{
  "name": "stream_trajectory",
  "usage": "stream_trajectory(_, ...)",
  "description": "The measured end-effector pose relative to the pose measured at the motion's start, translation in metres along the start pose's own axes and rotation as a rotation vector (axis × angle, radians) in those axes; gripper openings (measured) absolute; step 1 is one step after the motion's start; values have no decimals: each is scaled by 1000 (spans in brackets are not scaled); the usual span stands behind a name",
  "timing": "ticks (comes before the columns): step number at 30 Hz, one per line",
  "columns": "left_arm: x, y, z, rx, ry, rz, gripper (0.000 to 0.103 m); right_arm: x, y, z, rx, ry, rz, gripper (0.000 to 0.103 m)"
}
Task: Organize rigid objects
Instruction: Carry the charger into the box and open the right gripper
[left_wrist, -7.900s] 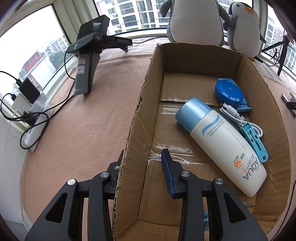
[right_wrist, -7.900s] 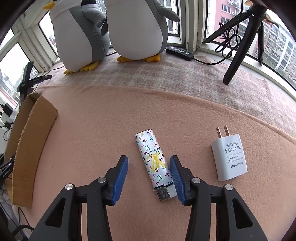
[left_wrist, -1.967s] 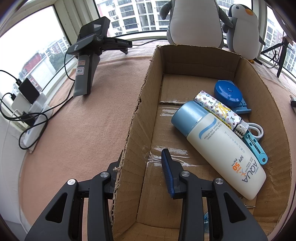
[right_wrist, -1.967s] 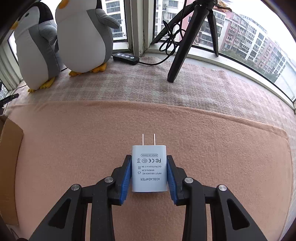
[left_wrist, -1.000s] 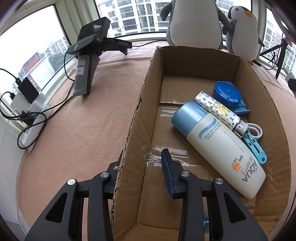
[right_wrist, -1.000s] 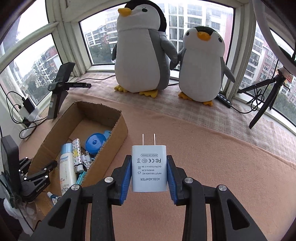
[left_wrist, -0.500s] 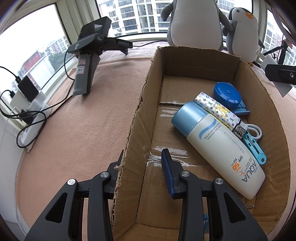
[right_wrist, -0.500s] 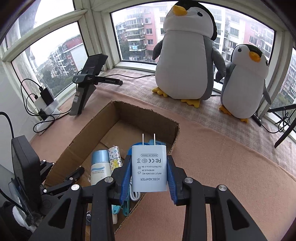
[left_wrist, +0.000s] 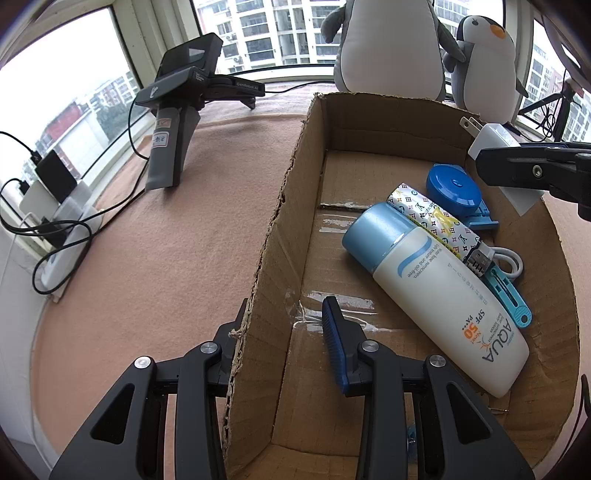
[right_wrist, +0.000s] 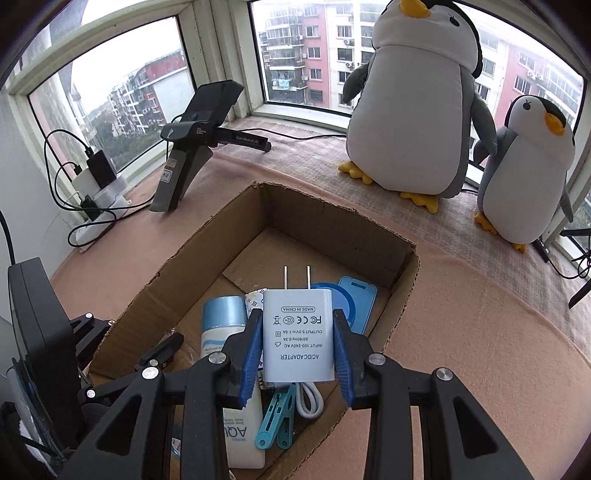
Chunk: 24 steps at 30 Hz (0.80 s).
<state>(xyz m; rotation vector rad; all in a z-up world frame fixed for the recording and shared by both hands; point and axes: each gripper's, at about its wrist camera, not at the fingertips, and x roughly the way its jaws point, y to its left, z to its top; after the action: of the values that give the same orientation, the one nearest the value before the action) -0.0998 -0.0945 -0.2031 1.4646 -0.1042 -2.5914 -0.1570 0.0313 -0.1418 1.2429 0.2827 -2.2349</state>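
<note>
**Now the adapter hangs over the box**

Clearly the right gripper (right_wrist: 298, 345) is clenched on the white AC/DC adapter (right_wrist: 298, 336), its blue pads pressing the two flat side faces, prongs pointing away from the camera. The adapter is held in the air above the cardboard box (right_wrist: 184, 266), over the box's right wall as the left wrist view shows it.

The left gripper (left_wrist: 280, 332) straddles the box's left wall, one finger outside and one inside. The jaws stand apart wider than the cardboard, so it looks released rather than pinching, steadying the box at most.

Inside the box lie a sunscreen bottle (left_wrist: 439, 299), a patterned lighter (left_wrist: 436, 225), a blue tape measure (left_wrist: 452, 190), a blue clip (left_wrist: 508, 295) and a white cable loop (left_wrist: 511, 260), crowded toward the right wall.

The adapter should handle as light, hard and smooth. The flat sides are the right hold; the prongs are the weak part, best kept clear of the wall.
</note>
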Motion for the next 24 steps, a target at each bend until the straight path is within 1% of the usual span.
stream_trajectory(18, -1, -1, -1, -2, -2, -2, 34, 9, 8, -2, -32, 23, -19, 33)
stream_trajectory(19, -1, -1, -1, -2, -3, -2, 34, 9, 9, -2, -35, 20, -24, 34)
stream_trajectory(21, -1, -1, -1, -4, -2, -3, 34, 7, 10, -1, -40, 15, -28, 39)
stream_trajectory(22, -1, -1, -1, -3, -2, -3, 34, 6, 10, -1, -43, 10, -32, 44)
stream_trajectory(23, -1, -1, 0, -3, -3, -3, 34, 5, 10, 0, -44, 6, -37, 46)
stream_trajectory(24, -1, -1, -1, -4, -3, -3, 34, 4, 10, 0, -45, 3, -36, 46)
